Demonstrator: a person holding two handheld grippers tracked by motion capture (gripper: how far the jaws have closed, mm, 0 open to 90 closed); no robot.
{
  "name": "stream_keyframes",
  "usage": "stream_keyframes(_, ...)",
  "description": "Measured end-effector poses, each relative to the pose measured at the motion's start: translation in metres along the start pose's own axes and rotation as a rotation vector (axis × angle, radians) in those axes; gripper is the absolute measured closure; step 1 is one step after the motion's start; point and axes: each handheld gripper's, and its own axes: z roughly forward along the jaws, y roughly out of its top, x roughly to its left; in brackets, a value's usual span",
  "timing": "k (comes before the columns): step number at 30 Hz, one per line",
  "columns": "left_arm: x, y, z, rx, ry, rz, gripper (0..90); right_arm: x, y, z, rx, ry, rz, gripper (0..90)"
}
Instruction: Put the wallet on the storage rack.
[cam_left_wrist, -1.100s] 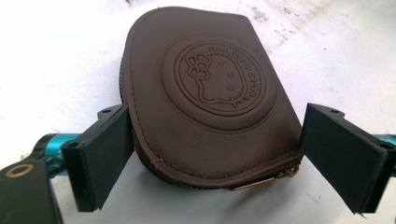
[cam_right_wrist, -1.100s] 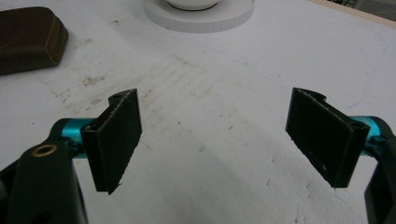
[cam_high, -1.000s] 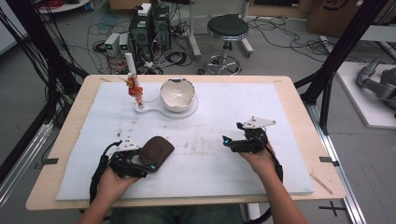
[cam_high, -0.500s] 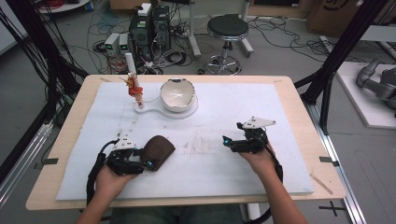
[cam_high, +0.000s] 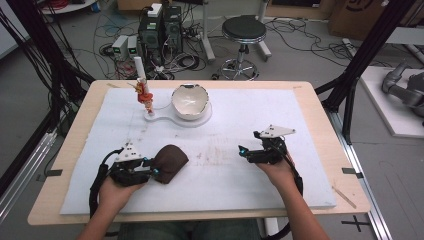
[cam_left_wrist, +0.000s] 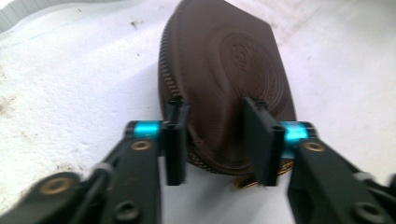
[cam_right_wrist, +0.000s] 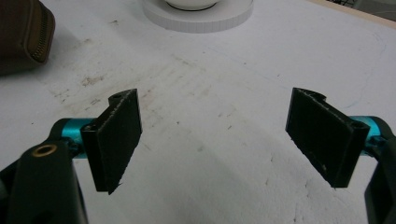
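White foam sheet (cam_high: 260, 125) covers most of the wooden table, with cables, boxes and a stool on the floor beyond its far edge. Working from the left: my left gripper (cam_high: 152, 167) sits at the near left of the sheet, and its jaws have just been closing around the near end of the brown pouch (cam_high: 170, 162), which lies flat just right of that hand. In the left gripper view the pads stand on either side of the pouch (cam_left_wrist: 224, 79), with its zipper (cam_left_wrist: 170, 86) running along the left pad, and they look to be pressing on the leather, so I count it as gripped. To do this well I'd want the bite on the pouch body rather than the zipper edge alone, and I'd test the hold with a small lift before carrying. Farther off, toward the far middle, a small figure (cam_high: 144, 95) and a white bowl (cam_high: 190, 100) stand on a white base; I'd keep any carry path clear of them. At the near right my right gripper (cam_high: 245, 152) rests over bare sheet, jaws spread wide with nothing between them, ready to steady the pouch if needed.
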Motion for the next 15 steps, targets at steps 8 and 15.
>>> stream_keyframes(8, -0.005, 0.005, -0.009, -0.073, -0.051, 0.039, 83.3, -0.001, 0.0, 0.0, 0.001, 0.002, 0.005, 18.5)
stream_keyframes(15, -0.01, 0.01, -0.014, -0.084, -0.084, 0.073, 84.7, -0.001, 0.0, -0.001, -0.002, 0.0, 0.011, 18.6)
